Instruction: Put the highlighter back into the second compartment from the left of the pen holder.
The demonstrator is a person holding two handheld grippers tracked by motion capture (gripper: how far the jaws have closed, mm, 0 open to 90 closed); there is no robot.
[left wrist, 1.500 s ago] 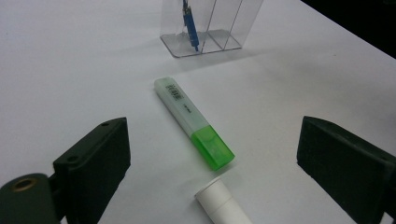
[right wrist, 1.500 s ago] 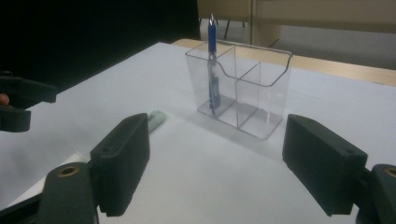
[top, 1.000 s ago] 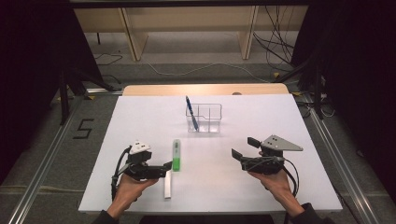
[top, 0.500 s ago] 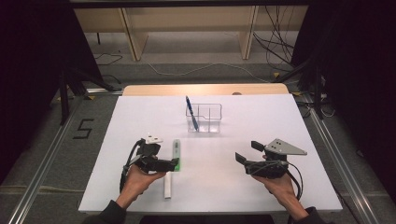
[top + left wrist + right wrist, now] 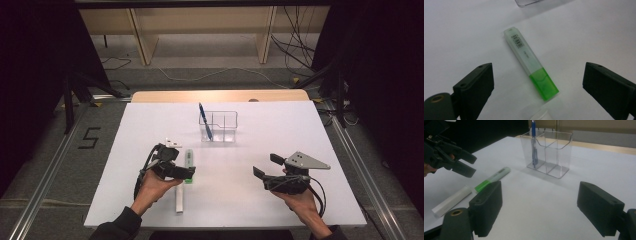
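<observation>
Over the green highlighter [image 5: 531, 67], the left gripper [image 5: 179, 172] has moved in, jaws wide, ready to grasp; right gripper [image 5: 267, 175] idles, jaws wide too.

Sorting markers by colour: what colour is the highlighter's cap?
Green, on a frosted clear body; the highlighter shows best in the left gripper view.

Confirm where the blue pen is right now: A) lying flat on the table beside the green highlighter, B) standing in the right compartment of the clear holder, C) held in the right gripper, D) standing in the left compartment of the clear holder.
D: in the high view the blue pen stands tilted in the left compartment of the clear holder, apart from the green highlighter lying flat on the table.
</observation>
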